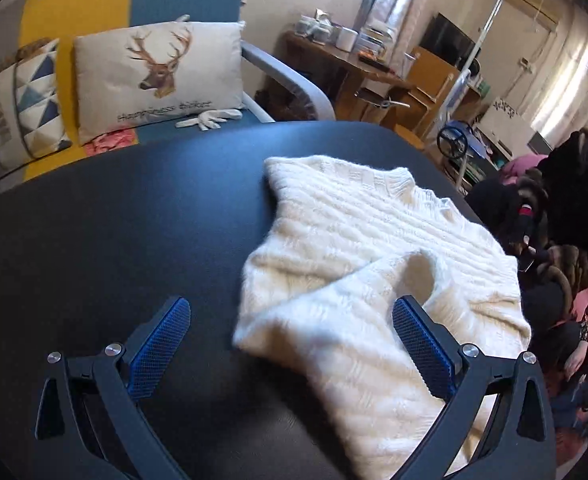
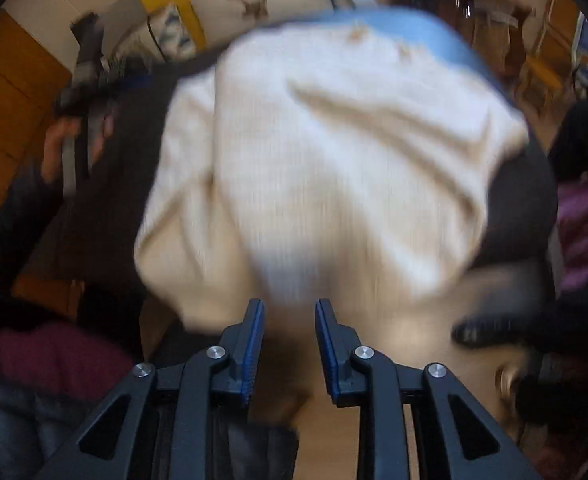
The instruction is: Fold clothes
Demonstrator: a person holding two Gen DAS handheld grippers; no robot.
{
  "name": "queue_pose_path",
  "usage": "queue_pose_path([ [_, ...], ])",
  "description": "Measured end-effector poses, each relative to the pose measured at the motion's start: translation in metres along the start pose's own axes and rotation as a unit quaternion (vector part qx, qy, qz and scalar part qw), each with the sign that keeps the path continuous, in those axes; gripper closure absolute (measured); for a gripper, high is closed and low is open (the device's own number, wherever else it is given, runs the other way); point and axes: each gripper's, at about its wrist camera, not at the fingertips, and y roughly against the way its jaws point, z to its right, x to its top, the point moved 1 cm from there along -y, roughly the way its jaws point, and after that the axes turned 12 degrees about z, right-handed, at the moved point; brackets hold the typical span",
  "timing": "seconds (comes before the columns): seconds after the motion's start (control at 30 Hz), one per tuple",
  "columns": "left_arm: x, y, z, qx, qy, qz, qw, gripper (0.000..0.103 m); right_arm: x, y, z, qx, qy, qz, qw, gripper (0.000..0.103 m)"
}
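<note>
Hovering low at the left with fingers spread wide, left gripper (image 1: 291,344) holding nothing. Lying partly folded on the dark table (image 1: 113,220) — white knit sweater (image 1: 366,248), likely soft, light, floppy; best pinched at a hem corner. Narrowly parted, seemingly empty — right gripper (image 2: 289,344).

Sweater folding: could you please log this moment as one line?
sweater on table, partly folded | left hand-held gripper open | right hand-held gripper open, empty
</note>
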Motion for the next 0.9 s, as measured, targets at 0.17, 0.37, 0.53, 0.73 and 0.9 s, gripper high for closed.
queue_pose_path([
  [0.17, -0.033, 0.042, -0.042, 0.011, 0.029, 0.009, 0.9995, 0.0, 0.106, -0.06, 0.039, -0.014, -0.051, 0.109, 0.993, 0.065],
  [0.37, -0.076, 0.098, -0.104, 0.045, 0.119, 0.029, 0.9914, 0.0, 0.197, -0.144, 0.06, -0.185, -0.001, 0.16, 0.97, 0.064],
  [0.53, -0.102, 0.133, -0.151, 0.101, 0.186, 0.045, 0.9763, 0.0, 0.252, -0.216, 0.055, -0.31, 0.091, 0.152, 0.934, 0.064],
  [0.73, -0.114, 0.146, -0.174, 0.142, 0.219, 0.056, 0.9638, 0.0, 0.235, -0.27, 0.046, -0.413, 0.203, 0.134, 0.878, 0.064],
  [0.9, -0.11, 0.13, -0.175, 0.129, 0.238, 0.041, 0.9617, 0.0, 0.222, -0.241, 0.058, -0.349, 0.158, 0.185, 0.905, 0.037],
])
